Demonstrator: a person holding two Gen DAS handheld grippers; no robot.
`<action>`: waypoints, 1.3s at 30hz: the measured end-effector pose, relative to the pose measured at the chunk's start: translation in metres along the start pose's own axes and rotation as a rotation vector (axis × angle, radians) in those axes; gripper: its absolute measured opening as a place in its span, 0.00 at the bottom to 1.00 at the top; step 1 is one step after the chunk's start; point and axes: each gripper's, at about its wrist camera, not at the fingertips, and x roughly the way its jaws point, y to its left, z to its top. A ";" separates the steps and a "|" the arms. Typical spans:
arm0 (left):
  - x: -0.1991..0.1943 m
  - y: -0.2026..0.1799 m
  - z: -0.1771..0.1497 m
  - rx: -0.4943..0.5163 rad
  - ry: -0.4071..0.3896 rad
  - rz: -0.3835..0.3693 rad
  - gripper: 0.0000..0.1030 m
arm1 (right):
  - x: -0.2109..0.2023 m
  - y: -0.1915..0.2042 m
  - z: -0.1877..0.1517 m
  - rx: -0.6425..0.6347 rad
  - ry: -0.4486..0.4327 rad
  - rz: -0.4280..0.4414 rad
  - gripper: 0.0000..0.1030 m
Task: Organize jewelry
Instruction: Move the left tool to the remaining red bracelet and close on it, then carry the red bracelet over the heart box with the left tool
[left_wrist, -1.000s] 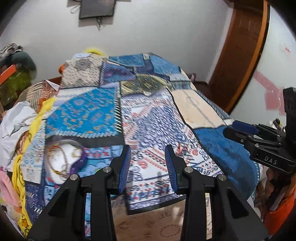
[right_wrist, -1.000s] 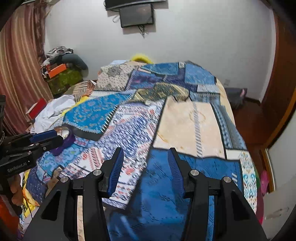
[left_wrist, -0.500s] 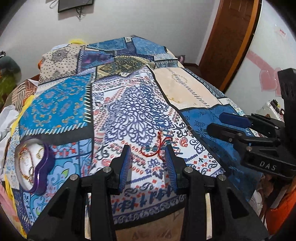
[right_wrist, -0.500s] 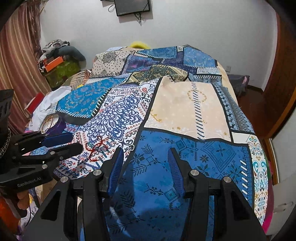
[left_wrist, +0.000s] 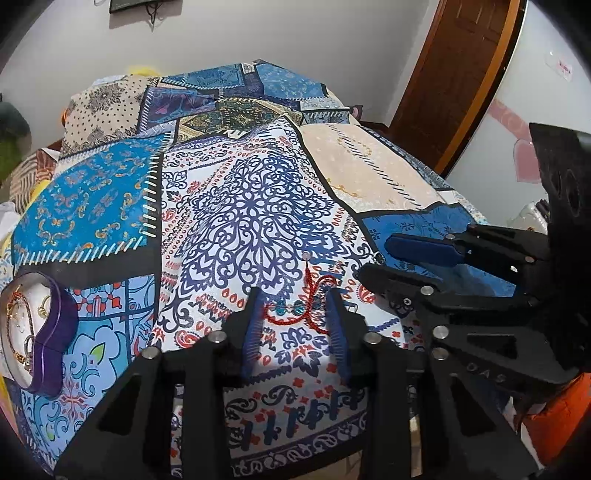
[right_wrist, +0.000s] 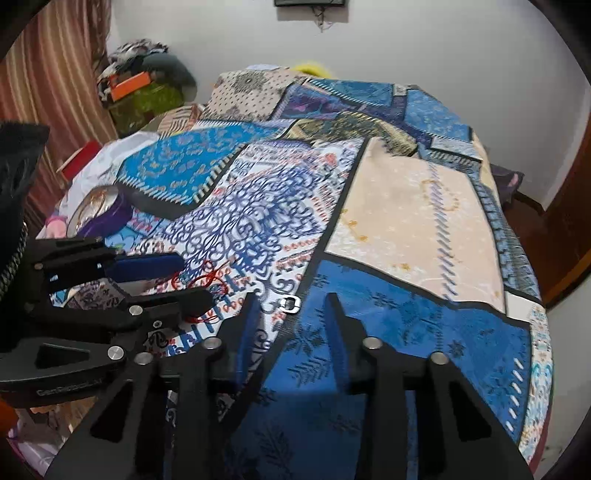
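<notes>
Soft, even room light fills both views with no harsh glare, and the black two-finger left gripper (left_wrist: 295, 317) and black two-finger right gripper (right_wrist: 291, 325) cast dim shadows just beneath their open jaws onto the patterned blue-and-white patchwork bedspread (left_wrist: 255, 206). Fisheye distortion bows the scene into dark corners. The right wrist view is motion-blurred ahead of the jaws; the left is sharper.

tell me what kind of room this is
Most likely a bedroom in a home. A patchwork bedspread covers what looks like a bed, clothes are piled in the corner by a striped curtain, and a wooden door stands at the right.
</notes>
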 end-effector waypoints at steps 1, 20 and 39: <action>0.001 0.000 -0.001 0.001 -0.002 0.002 0.26 | 0.001 0.001 0.000 -0.006 -0.001 -0.003 0.30; -0.026 0.001 -0.008 -0.018 -0.041 0.007 0.13 | -0.013 0.011 -0.001 0.032 -0.026 0.051 0.08; -0.122 0.033 -0.018 -0.068 -0.235 0.078 0.13 | -0.080 0.051 0.019 -0.006 -0.178 0.016 0.08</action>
